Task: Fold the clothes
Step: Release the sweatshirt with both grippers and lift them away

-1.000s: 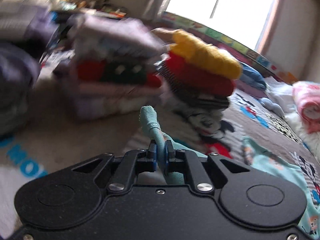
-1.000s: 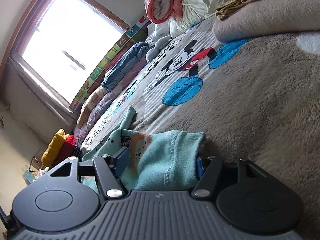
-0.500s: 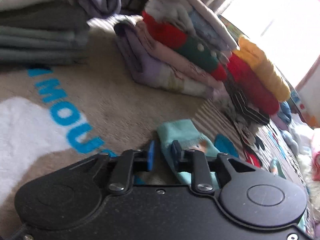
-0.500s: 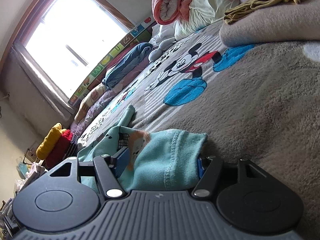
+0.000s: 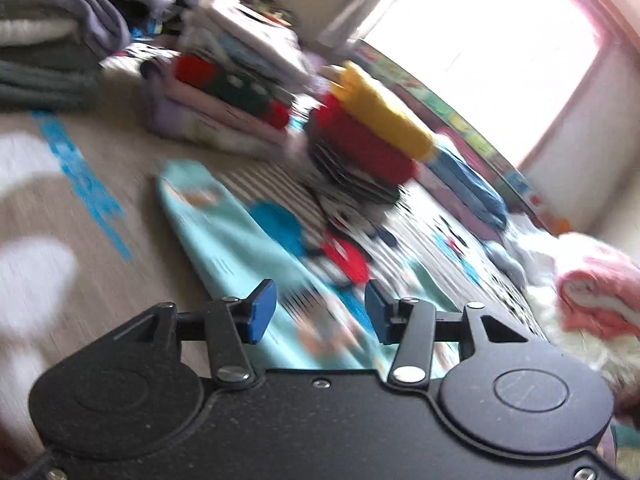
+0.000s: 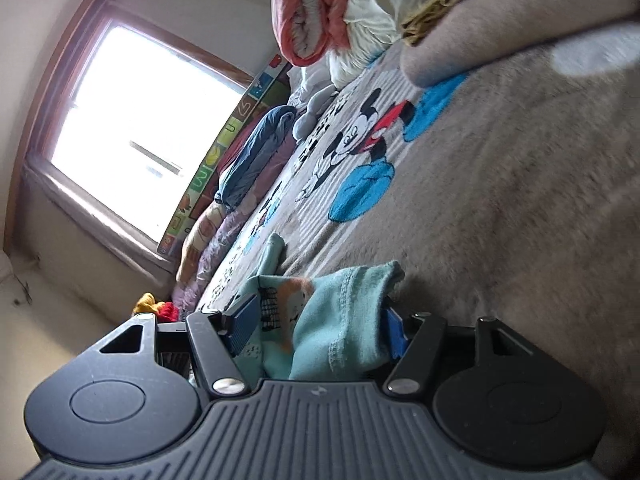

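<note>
Left wrist view: the left gripper (image 5: 316,312) hangs above a plush grey-brown blanket (image 5: 120,168) printed with cartoon mice, blue lettering and white patches. Its jaws are opening, the two blue pads well apart with nothing pressed between them. Below and ahead of them lies the teal garment (image 5: 224,232), a soft knit with small printed figures, spread flat in a long tapering strip whose rounded end points toward the folded piles. Two stacks of folded clothes stand close beyond that end: a pastel stack (image 5: 224,92) with red and dark green layers, and a second stack (image 5: 368,148) topped by a yellow roll over a red one. A third, grey pile (image 5: 48,60) sits at the upper left. The picture is blurred, so finer detail is lost. Bare blanket lies open to the left of the garment.

Right wrist view: the right gripper (image 6: 316,320) has its jaws set wide, and a bunched, stitched hem of the same teal garment (image 6: 340,320) fills the gap, touching both ridged blue pads. The cloth trails off along the blanket (image 6: 520,200) toward a bright window (image 6: 140,140). To the right the blanket lies bare and open up to a rolled fold.
</note>
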Available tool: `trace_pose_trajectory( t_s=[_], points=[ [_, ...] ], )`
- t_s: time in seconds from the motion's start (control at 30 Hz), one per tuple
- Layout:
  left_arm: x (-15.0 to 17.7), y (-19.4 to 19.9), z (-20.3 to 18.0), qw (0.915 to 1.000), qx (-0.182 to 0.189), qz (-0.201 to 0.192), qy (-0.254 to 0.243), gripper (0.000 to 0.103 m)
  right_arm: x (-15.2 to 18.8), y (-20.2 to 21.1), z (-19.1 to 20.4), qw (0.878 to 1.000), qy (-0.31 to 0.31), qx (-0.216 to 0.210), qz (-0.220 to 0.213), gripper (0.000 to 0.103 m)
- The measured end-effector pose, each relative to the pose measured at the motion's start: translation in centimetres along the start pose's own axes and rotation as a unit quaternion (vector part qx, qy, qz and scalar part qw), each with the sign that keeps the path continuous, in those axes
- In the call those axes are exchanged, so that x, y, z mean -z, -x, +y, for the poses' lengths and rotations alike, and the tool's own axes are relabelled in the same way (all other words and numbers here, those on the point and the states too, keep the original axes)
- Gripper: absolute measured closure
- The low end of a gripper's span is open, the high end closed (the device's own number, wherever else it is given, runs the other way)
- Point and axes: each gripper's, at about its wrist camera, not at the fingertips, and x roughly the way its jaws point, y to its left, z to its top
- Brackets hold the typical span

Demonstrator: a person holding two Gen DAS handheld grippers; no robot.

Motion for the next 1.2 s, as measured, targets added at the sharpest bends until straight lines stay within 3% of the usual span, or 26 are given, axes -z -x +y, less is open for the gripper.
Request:
trace_pose_trajectory(
  t_s=[0.1, 0.17, 0.2, 0.3, 0.57, 0.7, 0.83, 0.97, 1.03, 1.2],
  points=[
    [3.4, -1.2, -2.3, 0.9970, 0.006, 0.027, -0.073, 0.055, 0.4, 0.4, 0.1, 1.000, 0.006, 0.010, 0.004, 0.048],
    [4.4, -1.3, -3.1, 0.9942, 0.015, 0.032, -0.101, 0.055, 0.5, 0.1, 0.1, 1.000, 0.016, 0.023, 0.011, 0.065],
    [5.0, -1.4, -3.4, 0.9925, 0.019, 0.035, -0.116, 0.055, 0.4, -0.1, -0.1, 1.000, 0.011, 0.025, 0.013, 0.081],
    [5.4, -1.0, -4.1, 0.9884, 0.031, 0.023, -0.147, 0.055, -0.4, 0.2, 0.2, 1.000, 0.016, 0.026, 0.002, 0.091],
    [5.2, -0.8, -4.6, 0.9855, 0.105, 0.038, -0.127, 0.055, -6.2, 2.8, 4.6, 0.994, 0.097, 0.018, -0.051, 0.096],
    [6.3, 0.0, -6.8, 0.9681, 0.178, 0.050, -0.169, 0.054, -9.8, 3.0, 6.2, 0.989, 0.130, 0.025, -0.063, 0.096],
    [8.0, 0.4, -8.6, 0.9533, 0.215, 0.069, -0.201, 0.054, -11.9, 3.1, 6.9, 0.985, 0.153, 0.043, -0.068, 0.097],
    [9.5, 0.7, -10.2, 0.9283, 0.266, 0.091, -0.243, 0.053, -13.1, 3.1, 6.7, 0.983, 0.157, 0.063, -0.071, 0.097],
    [11.0, 1.4, -11.4, 0.9084, 0.286, 0.099, -0.289, 0.048, -13.5, 3.0, 6.1, 0.982, 0.154, 0.077, -0.072, 0.097],
    [15.9, 3.0, -14.4, 0.8526, 0.302, 0.106, -0.413, 0.047, -14.4, 2.4, 3.8, 0.979, 0.146, 0.126, -0.071, 0.098]
  ],
)
